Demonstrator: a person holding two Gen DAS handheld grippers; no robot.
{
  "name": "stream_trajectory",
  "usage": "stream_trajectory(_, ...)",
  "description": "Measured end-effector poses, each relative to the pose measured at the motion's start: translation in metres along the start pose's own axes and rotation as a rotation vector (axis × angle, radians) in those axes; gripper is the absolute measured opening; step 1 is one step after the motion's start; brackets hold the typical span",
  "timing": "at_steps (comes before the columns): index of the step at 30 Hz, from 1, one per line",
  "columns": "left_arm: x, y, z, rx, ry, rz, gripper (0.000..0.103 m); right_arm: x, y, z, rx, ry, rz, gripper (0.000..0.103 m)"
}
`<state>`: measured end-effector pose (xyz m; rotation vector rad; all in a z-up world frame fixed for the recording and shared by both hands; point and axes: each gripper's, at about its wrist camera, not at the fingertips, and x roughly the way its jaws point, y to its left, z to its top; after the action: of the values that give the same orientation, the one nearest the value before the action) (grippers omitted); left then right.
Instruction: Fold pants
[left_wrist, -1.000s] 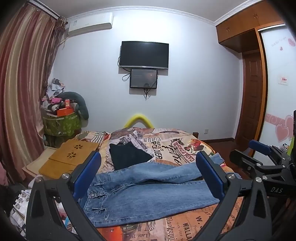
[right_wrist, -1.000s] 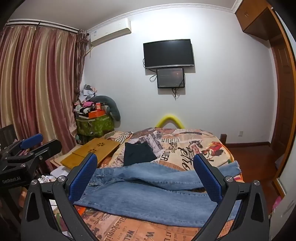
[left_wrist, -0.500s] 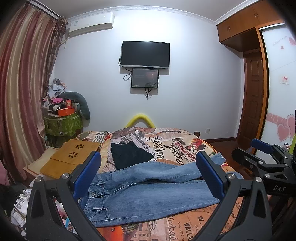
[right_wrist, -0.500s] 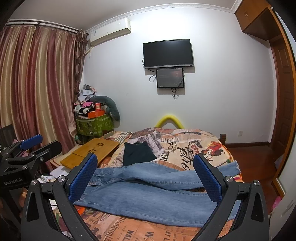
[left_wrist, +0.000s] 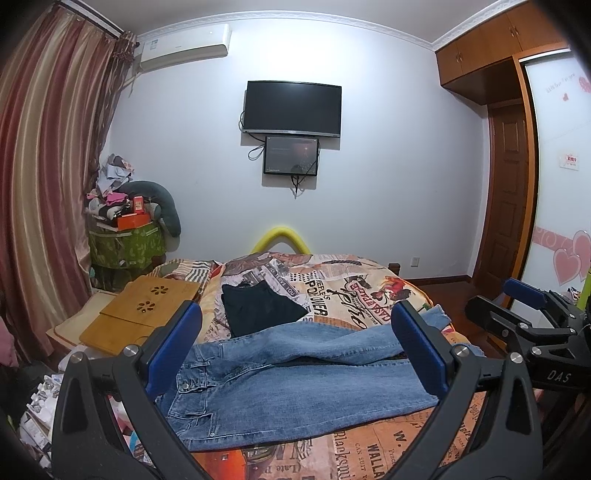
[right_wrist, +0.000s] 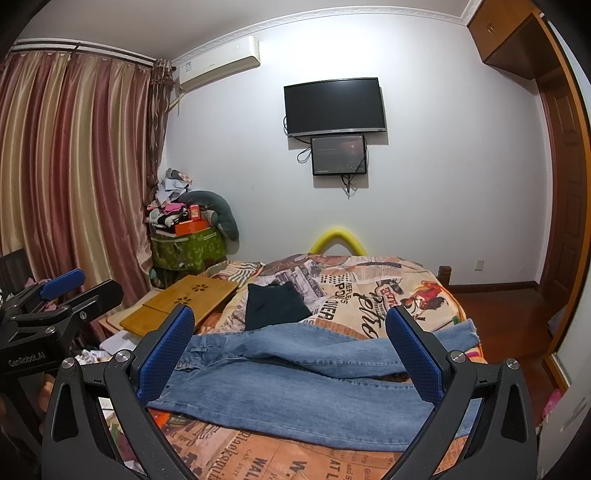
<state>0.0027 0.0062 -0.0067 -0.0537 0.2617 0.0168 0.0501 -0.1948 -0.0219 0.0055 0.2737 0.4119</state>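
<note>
Jeans (left_wrist: 295, 376) lie unfolded across the bed (left_wrist: 369, 306), waistband left, legs slightly crossed — a fold taken now would likely trap that twist. Left gripper (left_wrist: 295, 354) and right gripper (right_wrist: 291, 354) both gape wide, empty, above the denim. Black garment (left_wrist: 262, 310) beside risks snagging.

Far ahead of me a black TV (left_wrist: 292, 106) hangs above a smaller screen (left_wrist: 291, 155). A folded black garment (left_wrist: 260, 309) lies on the newsprint-patterned bedspread (left_wrist: 354, 291); a wooden lap desk (left_wrist: 144, 310) sits left.
</note>
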Motion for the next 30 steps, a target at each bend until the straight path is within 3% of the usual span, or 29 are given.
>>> stream_trajectory(30,0.0000,-0.0039,0.0035,0.004,-0.001,-0.003,0.103,-0.0028,-0.0058,0.0029,0.001,0.000,-0.012,0.103)
